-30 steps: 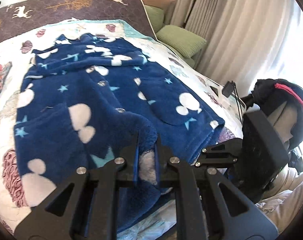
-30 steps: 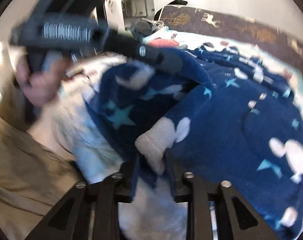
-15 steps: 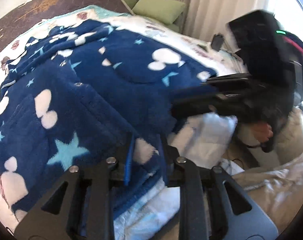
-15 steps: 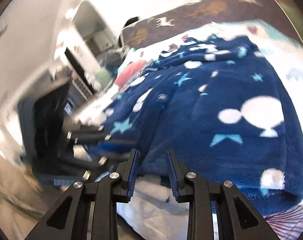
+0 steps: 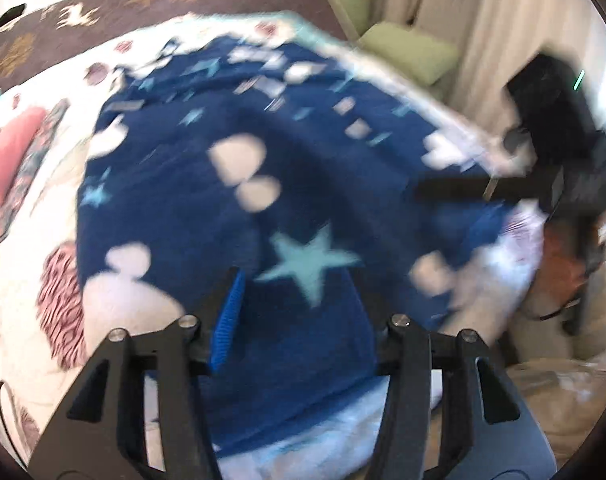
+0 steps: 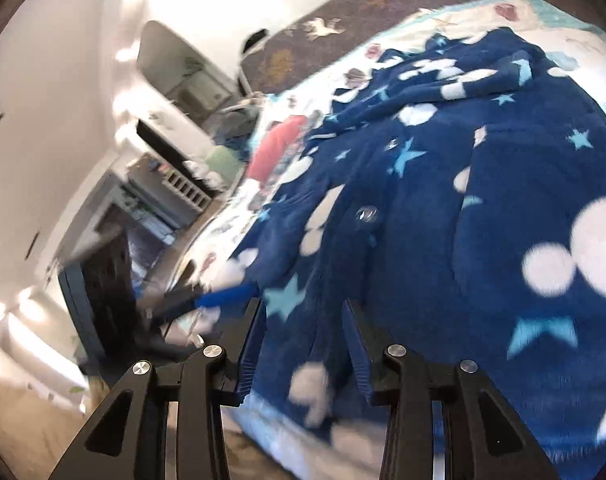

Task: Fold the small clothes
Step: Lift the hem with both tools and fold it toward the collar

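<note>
Our left gripper is opening, its pads off the blue fleece garment whose near hem lies between them; a second ago it pinched that hem tight. Our right gripper is opening too, straddling the hem without pressing. The garment lies spread along the near edge of the bed, curtains beyond.

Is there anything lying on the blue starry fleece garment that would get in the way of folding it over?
Nothing visible lies on the navy fleece garment with white shapes and stars; its top is bare. The left gripper and right gripper are at its near edge, jaws opening around the fabric.
</note>
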A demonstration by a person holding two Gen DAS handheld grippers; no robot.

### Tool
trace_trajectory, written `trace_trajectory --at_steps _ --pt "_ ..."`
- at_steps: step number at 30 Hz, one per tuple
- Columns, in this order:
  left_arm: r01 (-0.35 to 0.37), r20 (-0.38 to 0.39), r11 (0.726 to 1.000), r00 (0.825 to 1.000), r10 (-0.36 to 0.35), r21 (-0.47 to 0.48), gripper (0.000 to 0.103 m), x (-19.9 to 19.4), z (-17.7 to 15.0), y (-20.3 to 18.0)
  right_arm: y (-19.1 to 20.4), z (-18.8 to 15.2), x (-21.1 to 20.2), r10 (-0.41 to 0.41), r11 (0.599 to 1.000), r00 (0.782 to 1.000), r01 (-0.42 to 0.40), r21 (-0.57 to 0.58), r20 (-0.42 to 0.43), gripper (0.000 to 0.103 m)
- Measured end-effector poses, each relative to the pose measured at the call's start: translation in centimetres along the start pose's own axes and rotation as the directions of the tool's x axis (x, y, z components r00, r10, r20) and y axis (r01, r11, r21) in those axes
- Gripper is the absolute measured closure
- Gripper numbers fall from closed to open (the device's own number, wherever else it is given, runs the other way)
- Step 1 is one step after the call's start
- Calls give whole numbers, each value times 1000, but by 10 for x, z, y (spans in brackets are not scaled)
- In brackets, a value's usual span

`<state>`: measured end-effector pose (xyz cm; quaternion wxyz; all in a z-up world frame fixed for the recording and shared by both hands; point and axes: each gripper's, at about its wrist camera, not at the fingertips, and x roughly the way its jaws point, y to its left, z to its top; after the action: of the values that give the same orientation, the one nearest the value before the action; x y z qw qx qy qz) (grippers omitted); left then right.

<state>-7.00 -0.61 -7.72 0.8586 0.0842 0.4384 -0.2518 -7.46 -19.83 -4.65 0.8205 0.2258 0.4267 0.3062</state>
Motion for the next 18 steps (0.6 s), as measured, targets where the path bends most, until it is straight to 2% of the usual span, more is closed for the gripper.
trace_trajectory --at_steps 1,2,5,7,8,9,11,13,15,16,17,18 --pt "-15 -15 1000 1000 15 0 50 6 -2 1 0 7 4 -2 1000 1000 2 13 7 73" --pt "-19 7 1000 1000 19 8 50 6 -6 0 1 10 8 12 1000 1000 -13 12 8 81" --pt "-28 22 999 999 28 27 50 1 -11 -2 -2 18 28 25 999 999 -25 21 -19 83" --pt "-26 18 999 1000 25 23 50 2 -14 1 -10 13 47 -64 998 995 66 19 -73 90" --pt "-20 16 1000 1000 19 11 50 0 -16 4 -19 7 55 -124 991 988 127 31 -98 102" --pt "-12 18 1000 1000 12 0 50 -1 -17 6 -25 4 51 -86 994 994 90 63 -70 102" --pt "3 19 999 1000 -3 -33 50 -7 -19 13 -33 -2 39 -59 990 996 67 124 -69 102" --pt "15 29 998 1000 -13 -67 50 -16 -17 16 -33 -9 19 -103 985 992 112 134 -70 100" --pt "28 83 994 996 -20 -103 50 -37 -16 25 -35 -15 -6 -113 983 992 120 139 -51 96" --pt "22 123 993 992 -7 -119 44 -49 -16 31 -37 -19 -25 -114 982 993 117 148 -24 95" --pt "2 152 990 988 19 -138 35 -58 -17 38 -42 -24 -50 -119 980 993 114 161 22 89" --pt "-48 185 984 979 80 -172 16 -66 -19 47 -48 -28 -71 -132 978 989 119 174 69 75"
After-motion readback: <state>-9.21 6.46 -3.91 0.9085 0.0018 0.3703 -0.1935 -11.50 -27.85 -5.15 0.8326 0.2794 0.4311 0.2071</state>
